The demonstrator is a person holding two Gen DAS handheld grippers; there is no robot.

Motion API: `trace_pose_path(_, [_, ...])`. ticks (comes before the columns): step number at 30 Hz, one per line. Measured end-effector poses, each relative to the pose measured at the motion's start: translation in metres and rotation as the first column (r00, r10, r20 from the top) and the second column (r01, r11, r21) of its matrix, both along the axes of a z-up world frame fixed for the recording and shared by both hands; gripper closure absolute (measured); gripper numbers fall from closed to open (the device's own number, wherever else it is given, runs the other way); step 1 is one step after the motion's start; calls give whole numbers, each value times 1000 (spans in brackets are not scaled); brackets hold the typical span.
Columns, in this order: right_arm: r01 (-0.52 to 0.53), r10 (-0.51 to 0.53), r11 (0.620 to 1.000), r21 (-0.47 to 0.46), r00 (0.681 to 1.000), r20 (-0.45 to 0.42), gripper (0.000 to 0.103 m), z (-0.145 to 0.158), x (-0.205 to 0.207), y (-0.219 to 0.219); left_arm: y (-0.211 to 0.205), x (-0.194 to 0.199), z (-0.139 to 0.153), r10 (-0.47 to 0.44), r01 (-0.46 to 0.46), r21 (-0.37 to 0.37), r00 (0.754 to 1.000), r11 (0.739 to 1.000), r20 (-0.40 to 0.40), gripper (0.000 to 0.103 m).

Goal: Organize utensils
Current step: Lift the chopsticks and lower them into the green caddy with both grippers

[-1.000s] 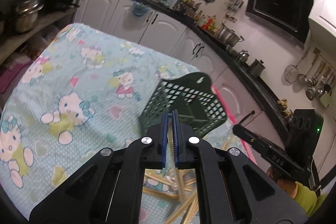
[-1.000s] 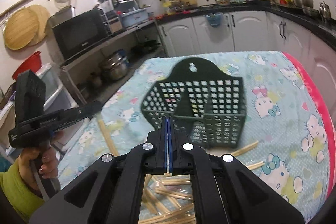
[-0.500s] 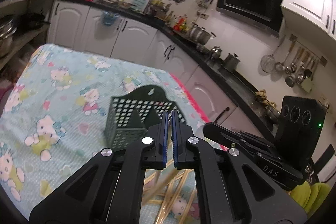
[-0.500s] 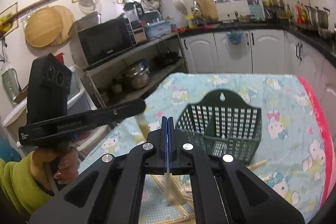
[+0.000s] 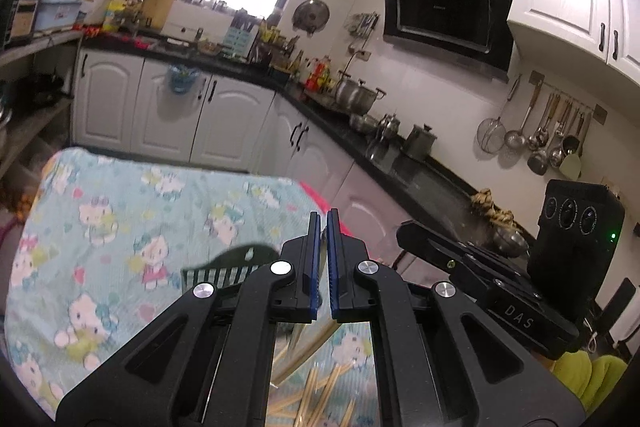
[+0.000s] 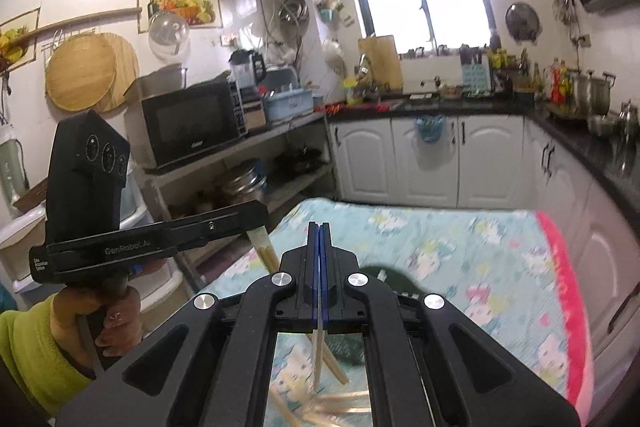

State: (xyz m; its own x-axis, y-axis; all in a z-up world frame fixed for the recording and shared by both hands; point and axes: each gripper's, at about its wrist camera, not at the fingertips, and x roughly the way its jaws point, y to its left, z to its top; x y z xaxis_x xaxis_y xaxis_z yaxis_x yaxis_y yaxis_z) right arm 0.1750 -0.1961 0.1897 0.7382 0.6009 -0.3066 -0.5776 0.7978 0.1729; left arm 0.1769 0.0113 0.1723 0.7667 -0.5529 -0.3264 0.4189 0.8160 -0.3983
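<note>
Both grippers clamp chopsticks above the cartoon-cat tablecloth.

From the left: in the right wrist view the left gripper [image 6: 256, 217], held by a hand [image 6: 100, 319] in a green sleeve, pinches a pale chopstick [image 6: 267, 254] hanging slantwise from its tip. The right gripper [image 6: 319, 271] is closed on a thin chopstick [image 6: 318, 351] hanging below its pads. The dark green utensil basket [image 5: 224, 267] and loose chopsticks [image 5: 320, 391] lie on the tablecloth [image 5: 120, 211] beneath.
</note>
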Motion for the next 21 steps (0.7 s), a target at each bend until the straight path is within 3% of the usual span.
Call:
trace_pose_path(11, [111, -112, 993, 27, 991, 78, 102, 39, 39, -27, -1, 34, 39, 75, -76, 10, 995, 997, 61, 102])
trace_pose_path(21, [161, -162, 987, 12, 985, 53, 102, 22, 67, -35, 2, 60, 29, 119, -119, 7, 992, 993, 49, 102])
